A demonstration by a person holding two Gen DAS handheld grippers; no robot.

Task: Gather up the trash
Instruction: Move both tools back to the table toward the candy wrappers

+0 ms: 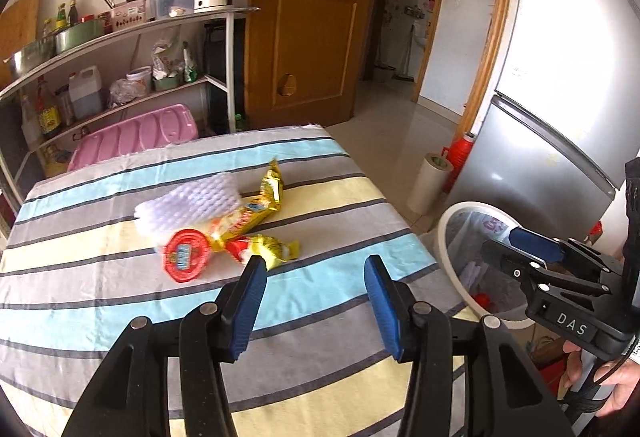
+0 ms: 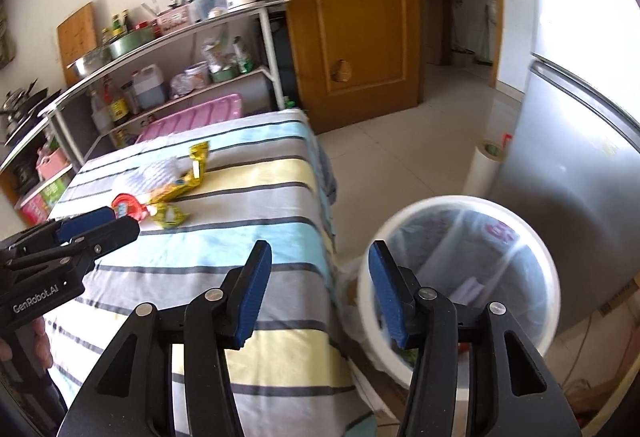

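A: Left hand-held gripper (image 1: 314,291): spread wide, holding nothing, hovering above the table (image 1: 100,317).

B: Right hand-held gripper (image 2: 316,291): likewise wide apart, nothing between the pads, poised over the table's near corner, beside the white bin (image 2: 548,249).

A: Just ahead of the left one, slightly to its left: a small heap of trash. Nearest, a yellow wrapper (image 1: 276,247); touching it, a round red lid (image 1: 187,255); behind those, a white foam net (image 1: 190,207) and a long yellow packet (image 1: 266,199).

B: Probably all very light. Wrappers thin, crinkly, likely slippery; better pinched at a twisted end or across the bunched middle. Foam net soft, squashy, easy to bite anywhere. Lid flat and stiffer; best taken by the rim, tilted up off the cloth.

A: Plenty of bare striped cloth around the heap. Table edge to the right, bin mouth just past it and lower, lined with a clear bag. Fridge (image 2: 580,165) close behind the bin, so little room beyond.
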